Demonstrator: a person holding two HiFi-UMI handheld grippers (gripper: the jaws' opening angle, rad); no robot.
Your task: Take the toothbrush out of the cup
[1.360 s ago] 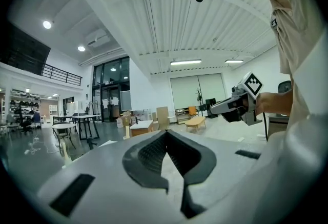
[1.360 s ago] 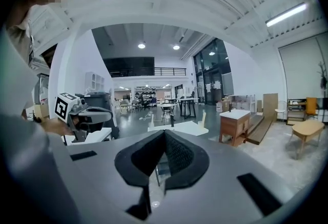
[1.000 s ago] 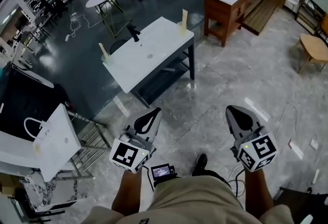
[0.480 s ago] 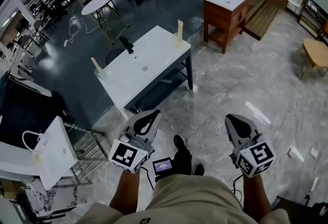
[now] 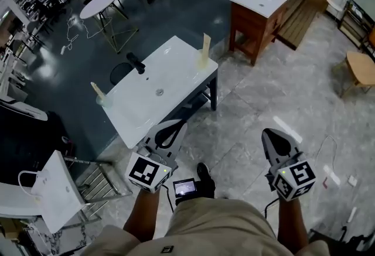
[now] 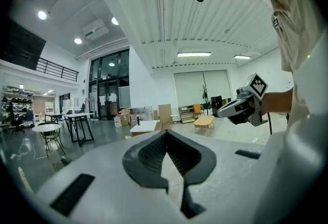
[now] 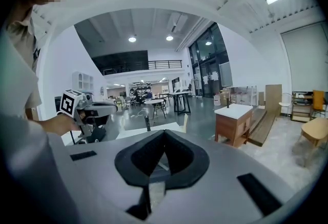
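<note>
While no toothbrush has been lifted, the task stands at its approach stage: reach, grasp and withdrawal are all left to do.

Head view: the left gripper (image 5: pixel 176 126) and the right gripper (image 5: pixel 270 134) are both closed and empty. They are held low in front of the person and point toward the white desk (image 5: pixel 170 82), the left close to its near edge and the right well short of it. A toothbrush (image 5: pixel 205 43) stands in a cup (image 5: pixel 203 61) at the desk's far right corner. Its long axis is close to vertical and its free end points up. A second toothbrush (image 5: pixel 96 89) sits in a second cup (image 5: pixel 105 101) at the left end, leaning up and to the left. Which one the task means cannot be told, nor which end carries the bristles. A black faucet (image 5: pixel 136 63) stands between the two cups.

Left gripper view: the jaws of the left gripper (image 6: pixel 165 133) meet with nothing between them. The right gripper (image 6: pixel 241 107) shows beside it, well apart. No cup can be made out with certainty.

Right gripper view: the jaws of the right gripper (image 7: pixel 164 133) are together and empty. Beyond them lies the desk (image 7: pixel 134 133) with the faucet (image 7: pixel 147 123) and the upright toothbrush (image 7: pixel 184 120), its axis vertical.
</note>
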